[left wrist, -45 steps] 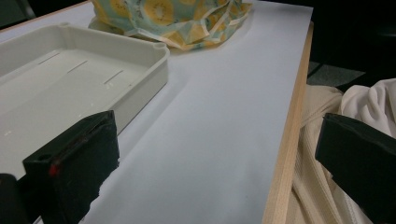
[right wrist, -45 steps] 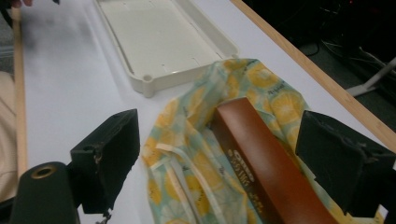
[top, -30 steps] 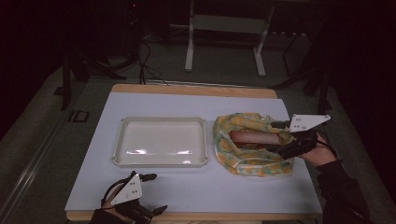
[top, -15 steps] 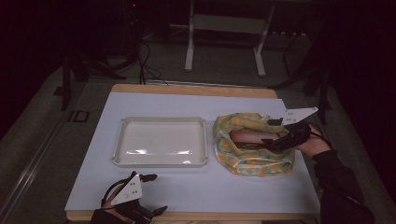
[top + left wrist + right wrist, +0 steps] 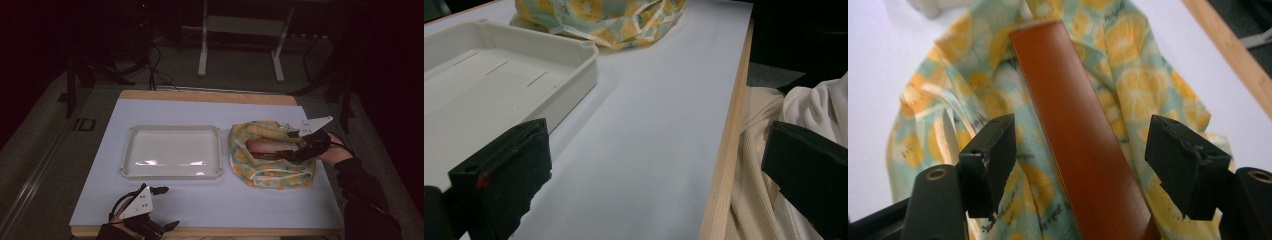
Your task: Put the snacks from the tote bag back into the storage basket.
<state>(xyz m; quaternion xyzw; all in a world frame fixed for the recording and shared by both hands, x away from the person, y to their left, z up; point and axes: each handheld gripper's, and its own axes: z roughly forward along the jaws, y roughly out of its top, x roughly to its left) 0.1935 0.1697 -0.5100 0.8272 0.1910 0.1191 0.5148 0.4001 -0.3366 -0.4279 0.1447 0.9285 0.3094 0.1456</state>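
A yellow citrus-print cloth bag [image 5: 270,172] lies open on the right of the white table, with a long brown case [image 5: 265,146] inside it. My right gripper [image 5: 287,154] reaches into the bag from the right. In the right gripper view its jaws stand on either side of the brown case [image 5: 1078,130] and have just been closing, with gaps still showing, so the right gripper [image 5: 1083,145] is open and the bag [image 5: 1143,85] spreads beneath. My left gripper [image 5: 169,207] rests open near the front edge, holding nothing. The left gripper [image 5: 654,160] faces bare table.
An empty white tray [image 5: 172,176] sits left of the bag; the tray [image 5: 499,85] and the bag [image 5: 609,17] lie ahead of the left jaws. The table's wooden edge [image 5: 724,165] runs past the person's cream garment [image 5: 764,165]. Stands and cables are on the floor beyond.
The right gripper has moved left and down into the bag over the brown case, and its jaws have narrowed. The left gripper has stayed put.
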